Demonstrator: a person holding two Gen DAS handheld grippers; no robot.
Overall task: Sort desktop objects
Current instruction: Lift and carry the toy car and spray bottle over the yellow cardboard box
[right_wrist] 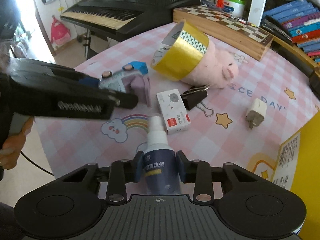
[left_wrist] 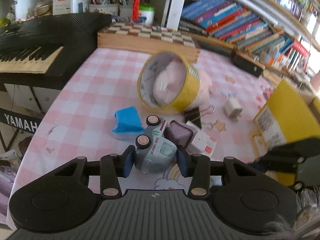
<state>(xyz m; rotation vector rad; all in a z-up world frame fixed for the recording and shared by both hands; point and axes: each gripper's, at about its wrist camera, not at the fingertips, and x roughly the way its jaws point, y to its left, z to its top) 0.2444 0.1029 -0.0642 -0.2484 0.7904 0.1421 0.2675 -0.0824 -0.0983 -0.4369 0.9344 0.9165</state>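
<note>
Left hand-held gripper [left_wrist: 155, 163] clamped on toy truck [left_wrist: 154, 150] — lift straight, clear of purple box [left_wrist: 179, 135]. Right hand-held gripper [right_wrist: 159, 169] holding spray bottle [right_wrist: 159, 160] — keep steady.

Tape roll [right_wrist: 181, 53] leaning on plush pig [right_wrist: 217, 68], binder clip [right_wrist: 195, 98] in front.

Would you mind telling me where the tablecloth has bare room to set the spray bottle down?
Free: the checks between charger and yellow box, and between tape roll and keyboard. Crowded: around the toy truck, staple box and binder clip.
</note>
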